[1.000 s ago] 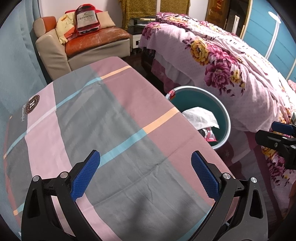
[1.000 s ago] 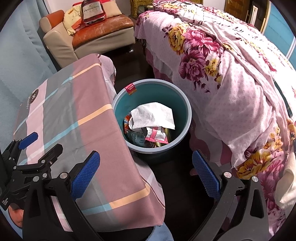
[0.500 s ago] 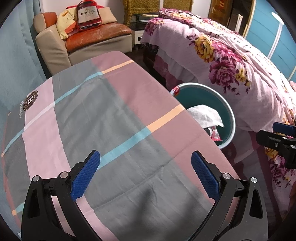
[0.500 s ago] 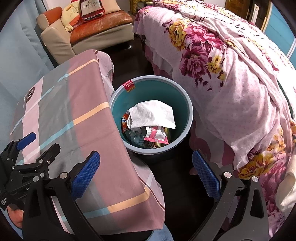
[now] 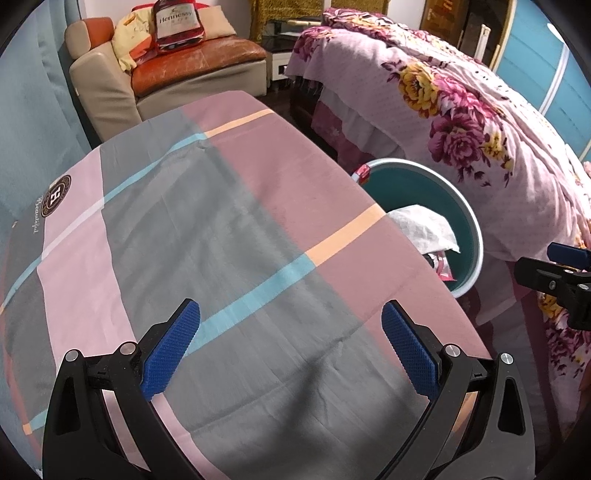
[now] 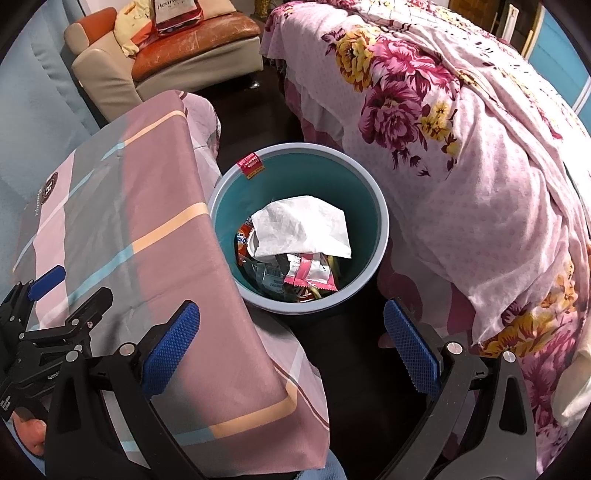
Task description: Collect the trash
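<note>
Right wrist view looks down into the teal bin (image 6: pixel 373 206), the landmark for all else: it stands on the dark floor (image 6: pixel 354 354) and holds the collected trash, with a crumpled white tissue (image 6: pixel 303 229) lying on top, a pink-and-white wrapper (image 6: pixel 312 275) just below it, and an orange packet (image 6: pixel 243 240) tucked against the inner wall on the bench side. A small red label (image 6: pixel 251 164) hangs over the bin's far rim. Touching or just beside the bin on one side is the bench (image 6: pixel 122 221), draped in a checked cloth of pink, grey, blue and peach bands that hangs down past the bin's rim; on the other side, near the bin, is the bed (image 6: pixel 461 147) under a pink floral cover. Beyond the bin, well apart, sits a beige sofa (image 6: pixel 110 70) with an orange seat and a large bottle-shaped cushion (image 6: pixel 177 14). The right gripper (image 6: pixel 291 328) hovers over the floor just short of the bin, its jaws spread wide and gripping nothing. The left gripper (image 5: pixel 291 325) hangs over the bench cloth, jaws likewise wide apart and empty; from its view the bin (image 5: pixel 472 236) shows partly hidden behind the bench edge.
</note>
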Demonstrator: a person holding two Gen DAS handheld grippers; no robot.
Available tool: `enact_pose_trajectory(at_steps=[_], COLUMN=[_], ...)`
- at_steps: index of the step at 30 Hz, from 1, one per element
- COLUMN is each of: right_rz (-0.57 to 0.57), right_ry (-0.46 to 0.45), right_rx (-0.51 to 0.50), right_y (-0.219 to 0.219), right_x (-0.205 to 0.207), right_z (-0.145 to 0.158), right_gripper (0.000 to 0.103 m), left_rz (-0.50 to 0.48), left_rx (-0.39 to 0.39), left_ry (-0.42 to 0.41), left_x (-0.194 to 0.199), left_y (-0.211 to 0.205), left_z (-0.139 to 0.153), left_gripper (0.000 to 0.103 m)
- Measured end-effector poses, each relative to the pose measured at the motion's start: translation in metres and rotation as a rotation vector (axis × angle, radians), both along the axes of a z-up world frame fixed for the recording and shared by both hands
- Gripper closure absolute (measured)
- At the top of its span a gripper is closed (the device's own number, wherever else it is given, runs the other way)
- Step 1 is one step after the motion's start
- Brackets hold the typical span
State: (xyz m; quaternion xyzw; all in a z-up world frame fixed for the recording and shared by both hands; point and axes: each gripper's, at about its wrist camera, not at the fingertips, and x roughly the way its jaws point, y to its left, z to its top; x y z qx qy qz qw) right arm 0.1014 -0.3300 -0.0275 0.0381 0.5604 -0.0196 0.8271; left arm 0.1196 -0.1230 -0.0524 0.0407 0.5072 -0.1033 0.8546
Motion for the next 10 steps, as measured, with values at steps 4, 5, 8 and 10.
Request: enact_pose_trajectory(at_steps=[4, 5, 8, 10], right_rz=[0.001, 0.001, 0.000, -0.002], right_ry=[0.007, 0.009, 0.013, 0.013], right_rx=[-0.005, -0.006, -0.007, -0.011], right_y=[0.001, 0.001, 0.001, 0.002], right_x=[0.006, 0.008, 0.011, 0.014], right_z=[-0.004, -0.005, -0.008, -0.009], right_gripper=[0.007, 0.007, 0.007, 0.007], left_rz=[0.004, 0.005, 0.009, 0.011], left_rx=[0.009, 0.010, 0.007, 0.014], left_ry=[0.010, 0.013, 0.028, 0.031], left_x=[0.005, 0.006, 0.010, 0.012], left_y=[0.001, 0.001, 0.002, 0.001], left_z=[-0.005, -0.006, -0.011, -0.013], left_gripper=[0.004, 0.004, 0.004, 0.004])
